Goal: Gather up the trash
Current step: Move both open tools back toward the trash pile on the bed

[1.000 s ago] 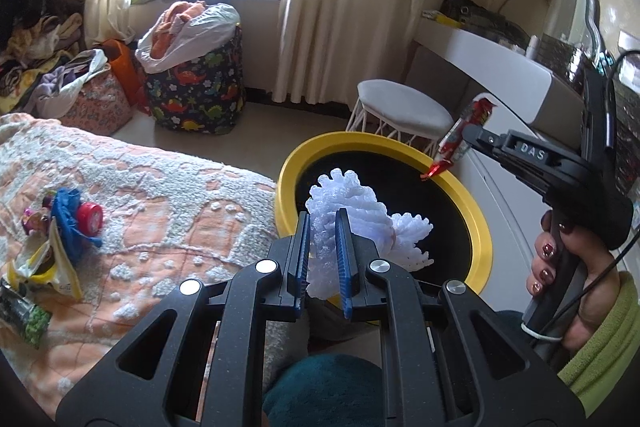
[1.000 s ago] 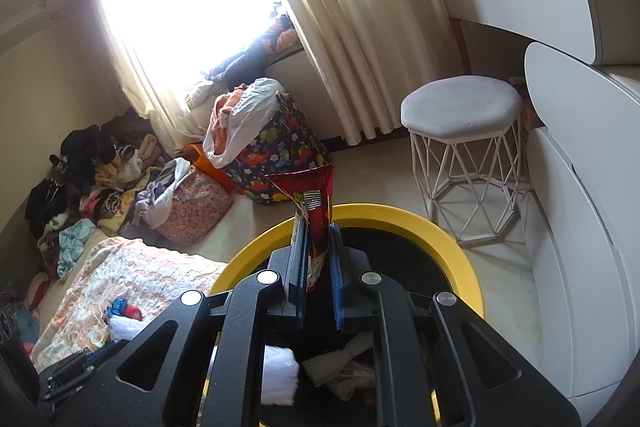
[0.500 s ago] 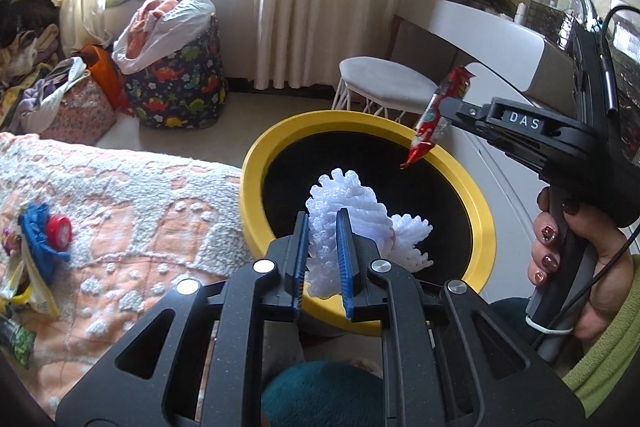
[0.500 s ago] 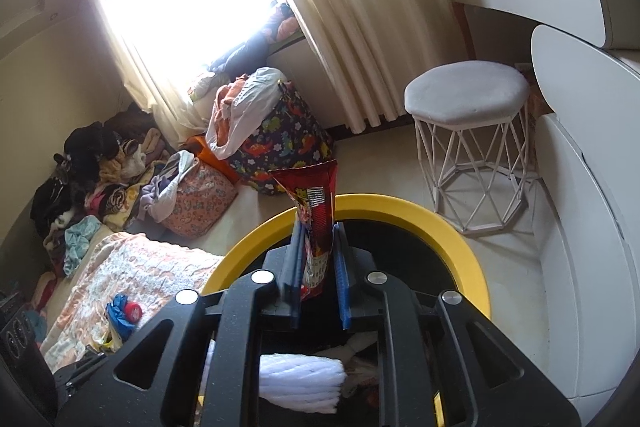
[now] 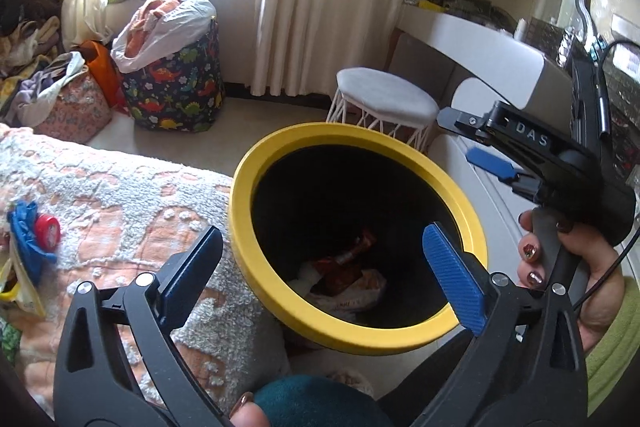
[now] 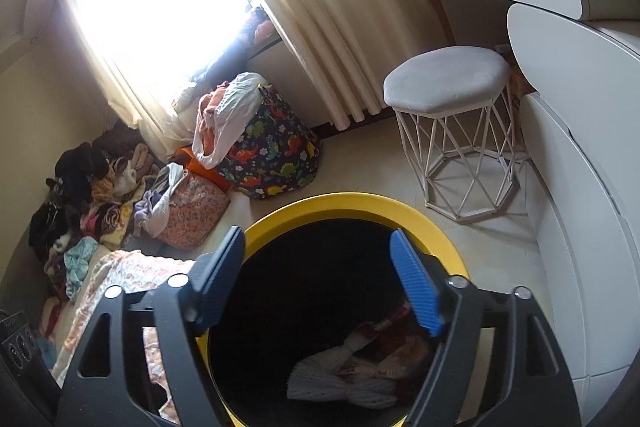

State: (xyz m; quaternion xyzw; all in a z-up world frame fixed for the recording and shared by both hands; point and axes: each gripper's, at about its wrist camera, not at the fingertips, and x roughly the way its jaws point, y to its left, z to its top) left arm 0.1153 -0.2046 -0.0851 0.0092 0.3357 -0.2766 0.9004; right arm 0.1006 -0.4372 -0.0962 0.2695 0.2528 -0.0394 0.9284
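- The white foam net [image 6: 340, 379] and the red snack wrapper [image 5: 348, 263] now lie at the bottom of the yellow-rimmed bin [image 5: 280, 291], among other crumpled paper; half a second ago each was still pinched in a gripper above the rim.
- The left gripper [image 5: 320, 267] hangs over the near edge of the bin with its jaws spread wide and nothing between them; it has let the foam net drop.
- The right gripper [image 6: 316, 279] is likewise wide apart and empty over the bin's mouth. In the left view it [image 5: 472, 139] sits past the far right edge of the rim, its blue pad bare where the wrapper used to hang.
- Judged from this, both drops landed inside, so this pair of items is done and both tools are free for another pick.
- More trash remains on the bedspread [image 5: 120, 195]: a blue crumpled piece with a red cap [image 5: 36, 231] near its left edge, with a yellowish bag just beside and below it.
- The likely next move is a swing back left toward that cluster.
- Further off stand the white stool [image 6: 448, 79] and the dinosaur-print laundry bag [image 6: 272, 151].
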